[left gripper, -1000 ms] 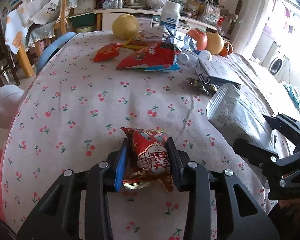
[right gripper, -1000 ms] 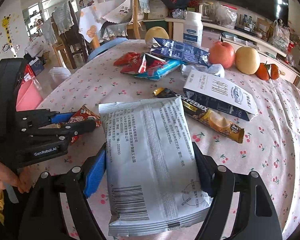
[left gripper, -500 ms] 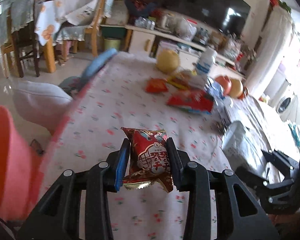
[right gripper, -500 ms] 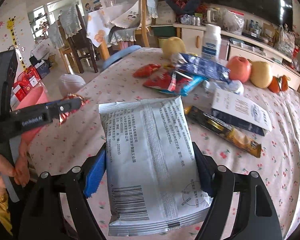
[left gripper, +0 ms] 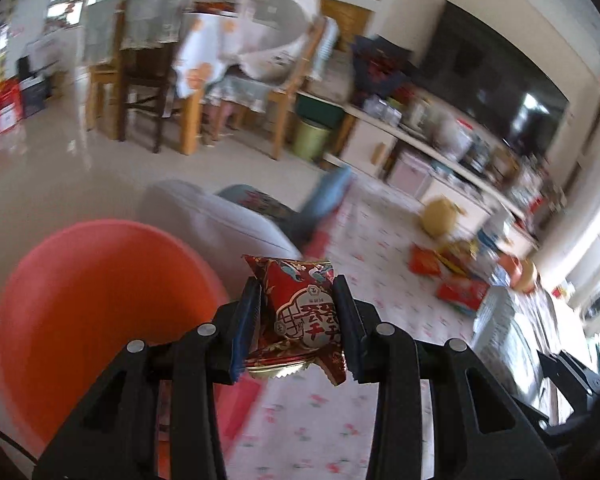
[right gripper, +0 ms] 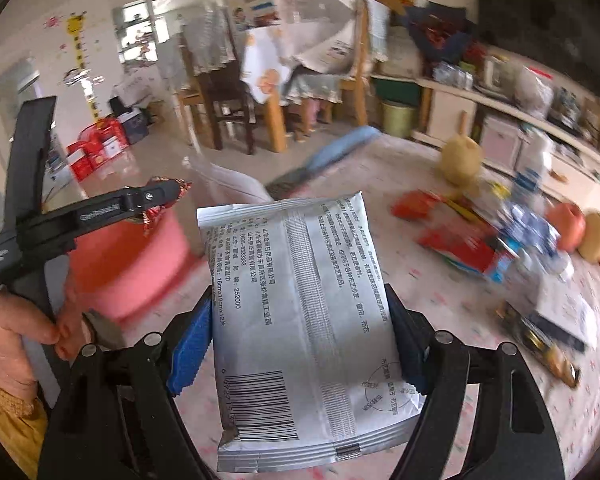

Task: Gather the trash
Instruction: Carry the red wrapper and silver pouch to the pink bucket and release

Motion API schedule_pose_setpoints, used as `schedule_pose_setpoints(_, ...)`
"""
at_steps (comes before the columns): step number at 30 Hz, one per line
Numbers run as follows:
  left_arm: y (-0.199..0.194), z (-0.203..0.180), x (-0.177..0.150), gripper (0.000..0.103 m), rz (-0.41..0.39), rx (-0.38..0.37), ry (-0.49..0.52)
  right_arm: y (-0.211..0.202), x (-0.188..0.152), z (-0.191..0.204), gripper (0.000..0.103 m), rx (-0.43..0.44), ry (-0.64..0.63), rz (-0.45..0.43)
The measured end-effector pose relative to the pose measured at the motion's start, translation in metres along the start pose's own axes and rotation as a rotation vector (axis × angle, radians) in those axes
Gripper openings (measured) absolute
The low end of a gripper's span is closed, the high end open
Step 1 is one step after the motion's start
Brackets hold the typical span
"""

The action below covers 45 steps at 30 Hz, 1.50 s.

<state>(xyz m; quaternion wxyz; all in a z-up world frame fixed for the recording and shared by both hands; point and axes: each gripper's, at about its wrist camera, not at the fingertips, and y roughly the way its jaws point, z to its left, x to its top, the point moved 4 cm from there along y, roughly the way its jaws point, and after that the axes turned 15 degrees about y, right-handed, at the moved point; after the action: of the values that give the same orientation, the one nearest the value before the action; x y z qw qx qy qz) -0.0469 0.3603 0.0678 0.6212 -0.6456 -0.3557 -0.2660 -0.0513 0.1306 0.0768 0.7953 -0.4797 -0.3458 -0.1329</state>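
Left wrist view
- Left gripper [left gripper: 296, 320]: closed tight on the small red snack packet [left gripper: 302, 312]; both pads press its sides.
- What changed: one second ago this packet was low over the cherry-print tablecloth [left gripper: 320, 412], with the table filling the view. Now the table edge is under the fingers and the pink bin [left gripper: 88, 300] fills the lower left.
- Meaning for the task: I judge the pick-up is done and this is the carry; the packet is held near the bin's rim, not yet over its opening.
- Surface: more wrappers [left gripper: 460, 292] and a yellow pear [left gripper: 440, 216] lie far back on the table, very blurred.
- Room: pale tiled floor, wooden chairs [left gripper: 148, 92] with cloth covers, a dark television [left gripper: 496, 80] over a cluttered shelf.

Right wrist view
- Right gripper [right gripper: 300, 340]: jaws stand wide, gripping the large silver pouch [right gripper: 304, 312] by its two side edges; the barcode end hangs toward the camera.
- What changed: the pouch sits in the jaws as before, but the background has swung from the table toward the bin and floor.
- Left gripper here: seen from the side at [right gripper: 164, 196], red packet at its tip above the pink bin [right gripper: 128, 256]; a hand [right gripper: 16, 336] with a yellow sleeve holds its handle.
- Where the trash is: two pieces are in the air beside the table; the rest lies on the tablecloth [right gripper: 480, 380], a coffee stick pack [right gripper: 544, 348] among them, with a red apple [right gripper: 568, 224].
- Risk: the pouch is held only by its edges, so it could slip.
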Motion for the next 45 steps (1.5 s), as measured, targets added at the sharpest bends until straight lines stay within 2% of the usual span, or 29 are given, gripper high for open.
schedule_pose_setpoints(4, -0.011, 0.053, -0.004, 0.039, -0.015, 0.074, -0.106, 0.018, 0.011, 0.055, 0.078, 0.054, -0.068, 0.005)
schedule_pose_setpoints(10, -0.026, 0.113, -0.016, 0.039, -0.032, 0.14, -0.252, 0.047, 0.019, 0.126, 0.078, 0.127, -0.139, 0.021)
schedule_pose_setpoints(16, -0.033, 0.158, -0.028, 0.039, -0.044, 0.18, -0.361, 0.08, 0.02, 0.177, 0.079, 0.161, -0.191, 0.033)
schedule_pose_setpoints(19, -0.031, 0.171, -0.034, 0.04, -0.031, 0.199, -0.399, 0.097, 0.019, 0.186, 0.085, 0.174, -0.197, 0.046)
schedule_pose_setpoints(20, -0.03, 0.173, -0.033, 0.042, -0.024, 0.207, -0.403, 0.1, 0.019, 0.186, 0.091, 0.177, -0.188, 0.042)
schedule_pose_setpoints(21, -0.03, 0.175, -0.035, 0.044, -0.017, 0.215, -0.404, 0.101, 0.019, 0.182, 0.092, 0.177, -0.177, 0.039)
schedule_pose_setpoints(23, -0.031, 0.177, -0.034, 0.067, -0.015, 0.225, -0.403, 0.098, 0.021, 0.173, 0.093, 0.193, -0.13, 0.033)
schedule_pose_setpoints(28, -0.029, 0.162, -0.026, 0.078, -0.023, 0.228, -0.34, 0.073, 0.022, 0.141, 0.094, 0.151, -0.057, -0.026)
schedule_pose_setpoints(32, -0.027, 0.144, -0.02, 0.083, -0.043, 0.24, -0.247, 0.057, 0.02, 0.109, 0.094, 0.11, -0.005, -0.034)
schedule_pose_setpoints(40, -0.031, 0.091, 0.0, 0.088, -0.214, 0.165, -0.097, 0.033, -0.005, 0.064, 0.095, -0.011, -0.002, -0.034)
schedule_pose_setpoints(43, -0.022, 0.073, 0.003, 0.088, -0.186, 0.107, -0.078, 0.022, -0.015, 0.052, 0.095, -0.037, -0.009, -0.043)
schedule_pose_setpoints(45, -0.021, 0.062, 0.004, 0.088, -0.177, 0.094, -0.056, 0.016, -0.021, 0.044, 0.095, -0.047, -0.014, -0.043)
